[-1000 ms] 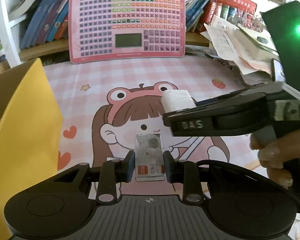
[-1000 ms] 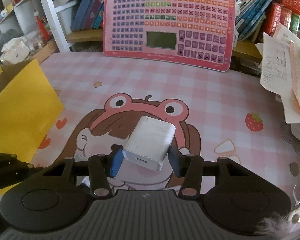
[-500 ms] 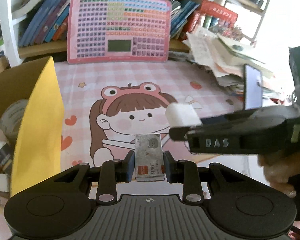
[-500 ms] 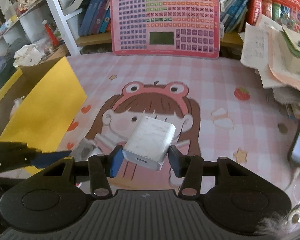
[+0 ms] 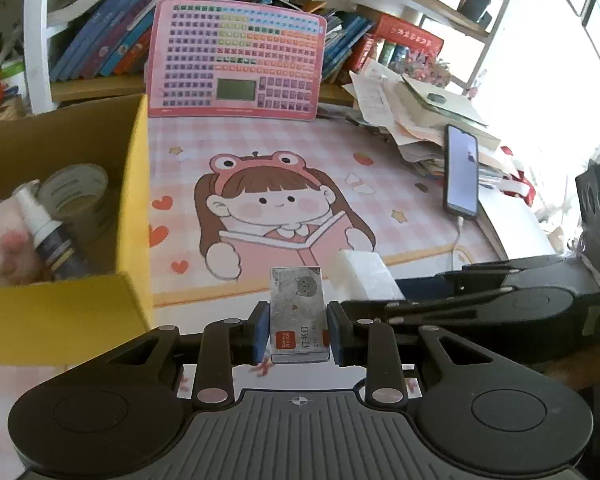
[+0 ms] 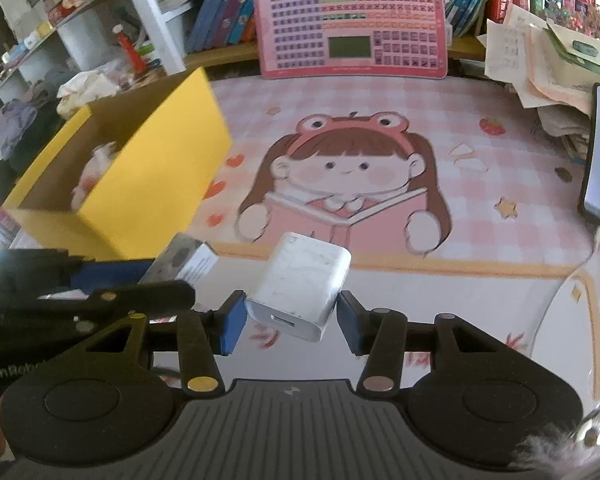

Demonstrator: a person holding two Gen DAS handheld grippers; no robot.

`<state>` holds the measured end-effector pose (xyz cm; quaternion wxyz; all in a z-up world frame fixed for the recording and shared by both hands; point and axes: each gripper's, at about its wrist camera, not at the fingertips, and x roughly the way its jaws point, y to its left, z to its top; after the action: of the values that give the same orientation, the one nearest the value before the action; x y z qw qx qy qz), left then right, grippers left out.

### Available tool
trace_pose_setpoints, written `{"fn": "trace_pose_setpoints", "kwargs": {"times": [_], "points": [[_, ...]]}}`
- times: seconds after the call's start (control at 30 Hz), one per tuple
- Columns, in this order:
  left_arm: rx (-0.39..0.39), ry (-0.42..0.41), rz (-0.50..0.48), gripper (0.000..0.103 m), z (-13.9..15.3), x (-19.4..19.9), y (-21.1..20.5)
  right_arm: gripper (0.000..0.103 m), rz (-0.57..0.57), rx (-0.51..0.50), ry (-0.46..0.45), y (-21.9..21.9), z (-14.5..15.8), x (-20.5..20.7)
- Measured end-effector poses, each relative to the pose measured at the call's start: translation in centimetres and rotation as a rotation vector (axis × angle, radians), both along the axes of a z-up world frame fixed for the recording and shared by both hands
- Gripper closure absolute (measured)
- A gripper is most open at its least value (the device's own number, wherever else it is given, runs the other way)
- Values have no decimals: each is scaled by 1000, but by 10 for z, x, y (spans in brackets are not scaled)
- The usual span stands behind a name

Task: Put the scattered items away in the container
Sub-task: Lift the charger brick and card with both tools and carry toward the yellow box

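My left gripper (image 5: 299, 334) is shut on a small grey staple box (image 5: 298, 312) with a cat picture and an orange label, held above the near edge of the pink desk mat. My right gripper (image 6: 291, 324) is shut on a white USB charger block (image 6: 304, 286), just to the right of the left one; the charger block (image 5: 364, 274) also shows in the left wrist view. The yellow cardboard box (image 5: 134, 216) stands open at the left; inside lie a tape roll (image 5: 74, 190), a small spray bottle (image 5: 46, 236) and something pink and soft. The same yellow box (image 6: 156, 172) shows at the left in the right wrist view.
A pink keyboard-like toy board (image 5: 236, 60) leans against the bookshelf at the back. A phone (image 5: 462, 172) stands propped on a cable at the right, beside a heap of papers and books (image 5: 416, 108). The cartoon desk mat (image 5: 284, 200) lies between.
Both grippers have drawn back and risen with their loads, so more of the mat shows. The yellow box's inside and the phone have come into view.
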<state>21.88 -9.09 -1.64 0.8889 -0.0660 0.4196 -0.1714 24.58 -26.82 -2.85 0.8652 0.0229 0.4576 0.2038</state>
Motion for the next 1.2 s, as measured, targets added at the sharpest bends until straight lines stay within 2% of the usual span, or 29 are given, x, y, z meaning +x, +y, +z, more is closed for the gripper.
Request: {"fn": "trace_pose_setpoints", "kwargs": {"times": [0.27,0.7,1.2], "points": [[-23,-6,-38,74,6,-38,32,56,-24,-14,-2,29,11,-44],[-54,13,-43,74,6,-100,98,56,-17,-40,8,89,14,-113],[-76,50,30,74,-5,-146,174,56,75,-69,25,164,3,-163]]}}
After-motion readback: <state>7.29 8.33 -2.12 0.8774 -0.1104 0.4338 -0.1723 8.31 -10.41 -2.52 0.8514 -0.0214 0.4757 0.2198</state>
